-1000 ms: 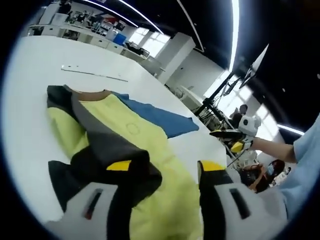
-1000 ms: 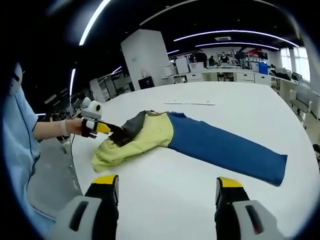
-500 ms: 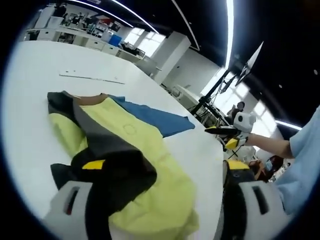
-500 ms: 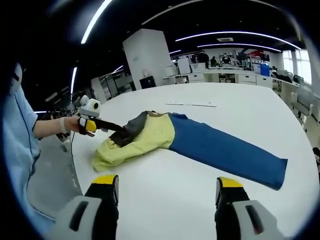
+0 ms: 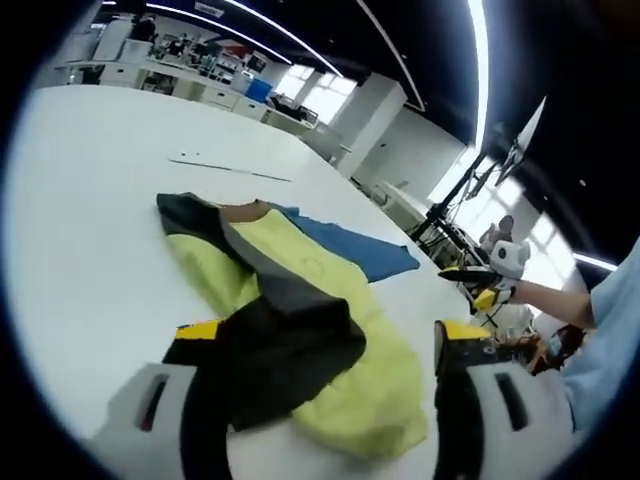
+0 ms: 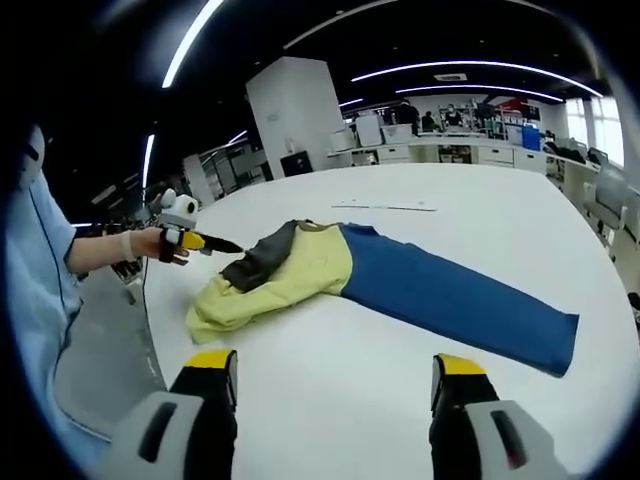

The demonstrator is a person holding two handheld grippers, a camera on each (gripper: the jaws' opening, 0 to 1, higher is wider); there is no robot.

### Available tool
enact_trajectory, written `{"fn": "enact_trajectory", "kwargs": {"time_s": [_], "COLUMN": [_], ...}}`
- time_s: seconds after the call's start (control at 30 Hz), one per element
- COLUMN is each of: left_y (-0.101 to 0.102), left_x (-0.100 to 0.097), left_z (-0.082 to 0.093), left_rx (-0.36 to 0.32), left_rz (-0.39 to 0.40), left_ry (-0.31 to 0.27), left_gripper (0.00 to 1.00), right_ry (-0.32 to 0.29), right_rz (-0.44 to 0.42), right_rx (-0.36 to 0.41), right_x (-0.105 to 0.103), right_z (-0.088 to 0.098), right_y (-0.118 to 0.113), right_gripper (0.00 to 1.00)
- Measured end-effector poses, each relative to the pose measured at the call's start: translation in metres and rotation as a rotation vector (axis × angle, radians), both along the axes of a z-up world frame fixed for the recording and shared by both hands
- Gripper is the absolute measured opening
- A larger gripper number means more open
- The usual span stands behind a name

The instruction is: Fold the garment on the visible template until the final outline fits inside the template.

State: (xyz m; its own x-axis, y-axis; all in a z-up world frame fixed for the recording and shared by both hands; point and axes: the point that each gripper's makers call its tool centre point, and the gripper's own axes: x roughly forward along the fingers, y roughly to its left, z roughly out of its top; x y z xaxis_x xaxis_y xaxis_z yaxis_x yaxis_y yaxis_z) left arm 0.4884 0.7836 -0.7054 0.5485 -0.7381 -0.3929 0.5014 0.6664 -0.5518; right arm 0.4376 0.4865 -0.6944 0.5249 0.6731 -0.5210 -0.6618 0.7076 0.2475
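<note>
A garment lies flat on the white table (image 6: 330, 400). It has a yellow body (image 6: 290, 278), a long blue part (image 6: 450, 300) and a grey and black sleeve (image 6: 255, 265) folded over the yellow. The left gripper view shows the yellow body (image 5: 335, 300) with the black sleeve end (image 5: 290, 350) lying on top. My left gripper (image 5: 330, 335) is open just behind that sleeve end, holding nothing. In the right gripper view the left gripper (image 6: 190, 240) hovers a little to the left of the garment. My right gripper (image 6: 335, 362) is open over bare table, well short of the garment.
A thin pale strip (image 6: 385, 207) lies on the table beyond the garment. The table's edge (image 6: 150, 320) runs close to the garment's left side, by a person's light blue sleeve (image 6: 35, 290). Desks and shelves stand far behind. The right gripper (image 5: 480, 280) shows at the right in a hand.
My left gripper's jaws spread and let go of the black sleeve, then drew back from the garment. The sleeve now rests on the yellow body. My right gripper stayed put.
</note>
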Motion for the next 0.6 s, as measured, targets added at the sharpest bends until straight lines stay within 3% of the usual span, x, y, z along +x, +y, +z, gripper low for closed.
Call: {"fn": "enact_trajectory", "kwargs": {"time_s": [0.33,0.6], "left_y": [0.032,0.038], "left_x": [0.006,0.012], "left_z": [-0.025,-0.034], "left_rx": [0.006,-0.036], "left_rz": [0.134,0.194], "left_ry": [0.059,0.094], "left_gripper": [0.68,0.57], "right_ry": [0.004,0.008], "right_rz": [-0.001,-0.016], "right_rx": [0.001,0.007], "right_x": [0.0,-0.001], "right_z": [0.0,0.001], "right_y": [-0.001,-0.006], "right_gripper": [0.79,0.79]}}
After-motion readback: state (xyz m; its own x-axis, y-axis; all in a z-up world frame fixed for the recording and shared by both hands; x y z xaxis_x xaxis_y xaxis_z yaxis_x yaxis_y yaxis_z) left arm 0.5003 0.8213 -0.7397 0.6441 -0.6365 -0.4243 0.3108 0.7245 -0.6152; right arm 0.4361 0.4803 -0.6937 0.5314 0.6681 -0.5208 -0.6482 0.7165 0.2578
